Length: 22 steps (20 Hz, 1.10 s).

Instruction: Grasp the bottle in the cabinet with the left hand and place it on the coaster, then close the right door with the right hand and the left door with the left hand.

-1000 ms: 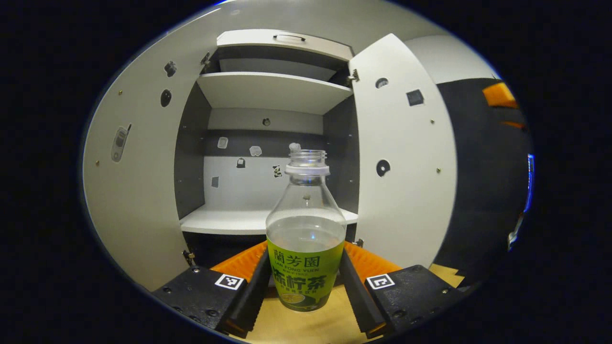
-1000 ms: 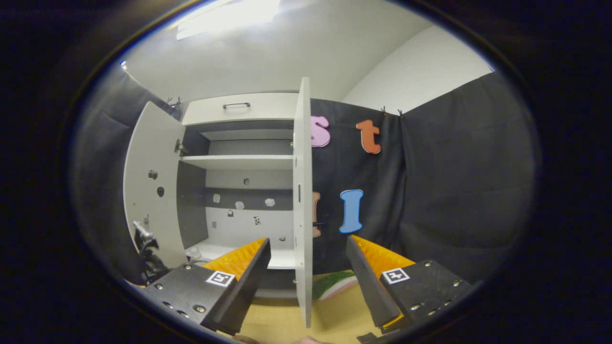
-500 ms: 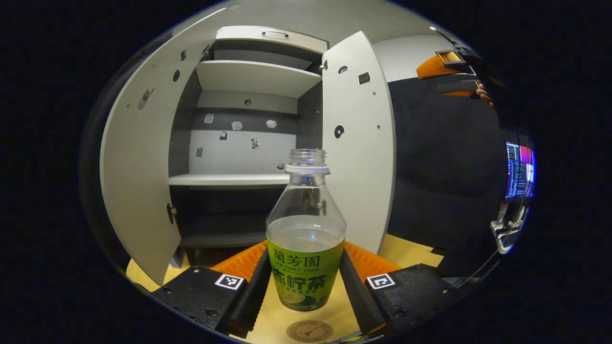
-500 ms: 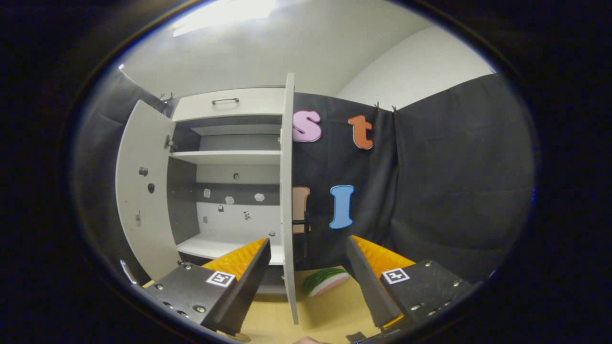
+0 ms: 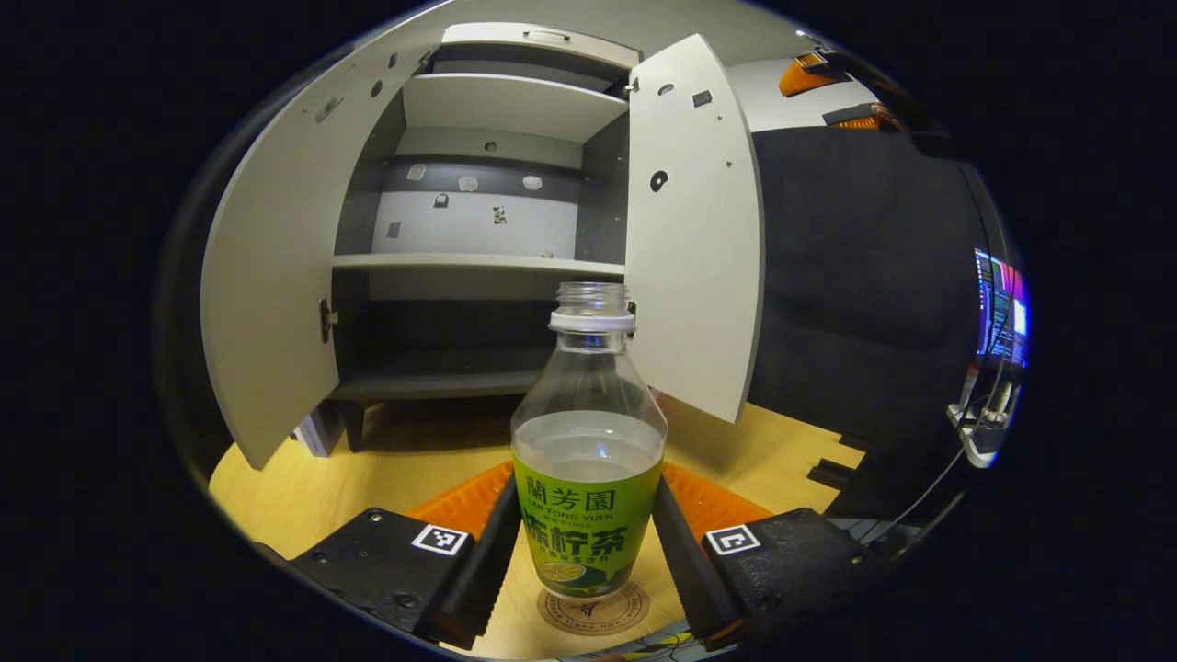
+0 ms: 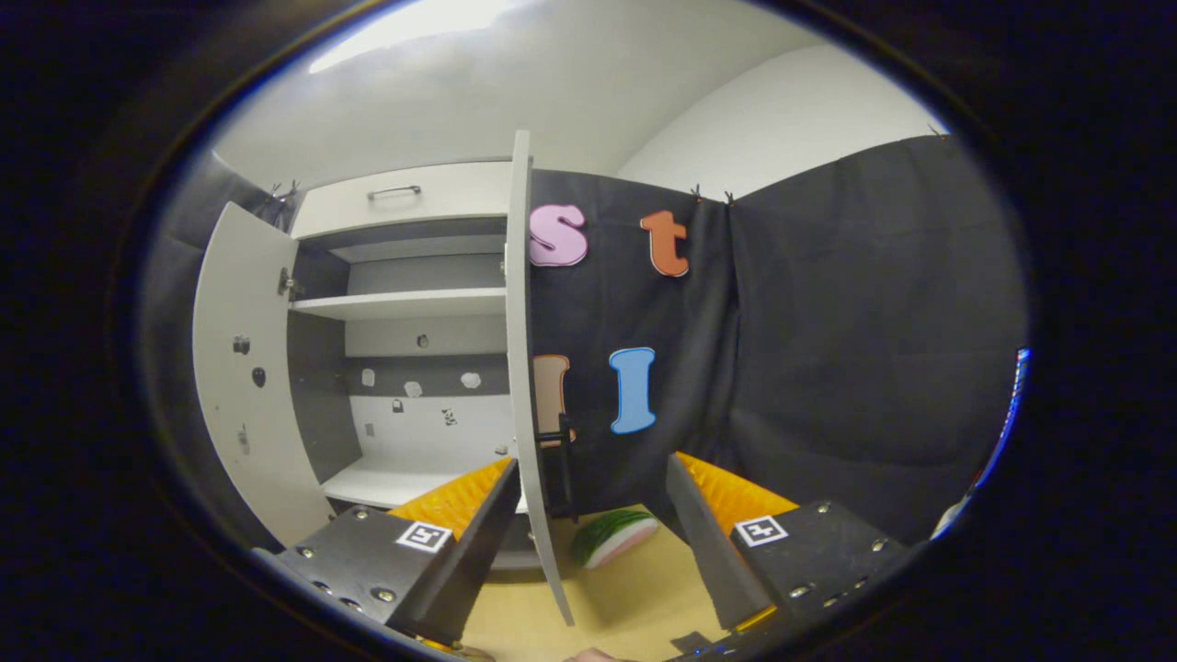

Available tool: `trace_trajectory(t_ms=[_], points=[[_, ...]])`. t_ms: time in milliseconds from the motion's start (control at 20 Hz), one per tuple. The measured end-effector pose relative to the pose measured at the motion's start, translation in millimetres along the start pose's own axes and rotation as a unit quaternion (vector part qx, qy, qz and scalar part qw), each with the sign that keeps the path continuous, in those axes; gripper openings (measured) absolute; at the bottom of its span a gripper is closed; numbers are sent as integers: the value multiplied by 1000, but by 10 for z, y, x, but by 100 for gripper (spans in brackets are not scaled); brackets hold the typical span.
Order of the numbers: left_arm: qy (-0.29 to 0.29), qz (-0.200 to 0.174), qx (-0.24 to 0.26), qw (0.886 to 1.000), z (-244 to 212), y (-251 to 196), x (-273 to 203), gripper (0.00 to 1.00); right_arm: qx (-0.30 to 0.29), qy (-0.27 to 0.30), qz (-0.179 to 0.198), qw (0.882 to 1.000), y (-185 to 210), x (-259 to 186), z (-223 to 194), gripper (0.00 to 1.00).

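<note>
In the left gripper view, my left gripper (image 5: 588, 542) is shut on an uncapped clear bottle (image 5: 588, 460) with a green label, held upright. Its base hangs over or rests on a round brown coaster (image 5: 593, 609) on the wooden table; I cannot tell which. Behind it the white cabinet (image 5: 478, 267) stands open, with the left door (image 5: 276, 267) and the right door (image 5: 694, 239) swung out. In the right gripper view, my right gripper (image 6: 588, 524) is open with nothing between its fingers. It looks edge-on at the right door (image 6: 526, 386), which sits just left of its centre.
A watermelon-slice toy (image 6: 614, 537) lies on the wooden table (image 6: 634, 598) right of the right door. Black cloth (image 6: 828, 368) walls the right side. The other gripper (image 5: 828, 78) and a hand show high at the right in the left gripper view. A monitor (image 5: 1002, 308) glows at far right.
My left gripper has come down and back from the cabinet with the bottle, and the coaster now lies under the bottle's base. In the right gripper view the right door has drifted left.
</note>
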<state>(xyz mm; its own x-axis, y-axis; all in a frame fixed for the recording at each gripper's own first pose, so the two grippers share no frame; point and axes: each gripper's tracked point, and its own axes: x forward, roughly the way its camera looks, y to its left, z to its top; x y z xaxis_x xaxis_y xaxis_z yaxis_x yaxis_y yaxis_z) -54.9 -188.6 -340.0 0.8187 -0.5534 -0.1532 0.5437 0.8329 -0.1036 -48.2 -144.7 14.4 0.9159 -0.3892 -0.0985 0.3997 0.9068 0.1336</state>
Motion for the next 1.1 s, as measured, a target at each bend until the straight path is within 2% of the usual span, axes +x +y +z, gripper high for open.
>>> trace_trajectory(t_ms=[50, 200, 250, 300, 350, 400, 500, 700, 850, 900, 1100], points=[[2, -2, -1, 1000, -40, 2, -11, 79, 0, -1, -1, 1000, 13, 23, -1, 96], [6, -14, 9, 1000, -163, -37, 17, 79, -4, -2, 8, 1000, 92, 87, 9, 96], [13, -18, 11, 1000, -232, -54, 35, 79, -5, 2, 5, 1000, 82, 112, -16, 99], [21, -22, 14, 999, -287, -86, 40, 79, -4, 5, 1, 1000, 69, 138, -32, 96], [32, -28, 15, 999, -349, -111, 48, 80, -4, 8, 2, 1000, 89, 157, -46, 99], [45, -26, 17, 999, -406, -94, 50, 80, -7, 10, 3, 1000, 109, 186, -60, 96], [52, -14, 13, 998, -464, -36, 31, 80, -9, 12, 8, 1000, 153, 229, -80, 96], [67, -20, -2, 998, -631, -50, 61, 80, -15, 16, 20, 1000, 235, 264, -123, 96], [54, -28, -21, 998, -566, -52, 44, 82, -15, 19, 27, 999, 266, 274, -158, 93], [56, -26, -25, 998, -567, -41, 64, 83, -16, 20, 27, 999, 253, 282, -175, 96], [57, -30, -11, 998, -484, -73, 37, 85, -12, 19, 23, 999, 194, 281, -166, 96]])
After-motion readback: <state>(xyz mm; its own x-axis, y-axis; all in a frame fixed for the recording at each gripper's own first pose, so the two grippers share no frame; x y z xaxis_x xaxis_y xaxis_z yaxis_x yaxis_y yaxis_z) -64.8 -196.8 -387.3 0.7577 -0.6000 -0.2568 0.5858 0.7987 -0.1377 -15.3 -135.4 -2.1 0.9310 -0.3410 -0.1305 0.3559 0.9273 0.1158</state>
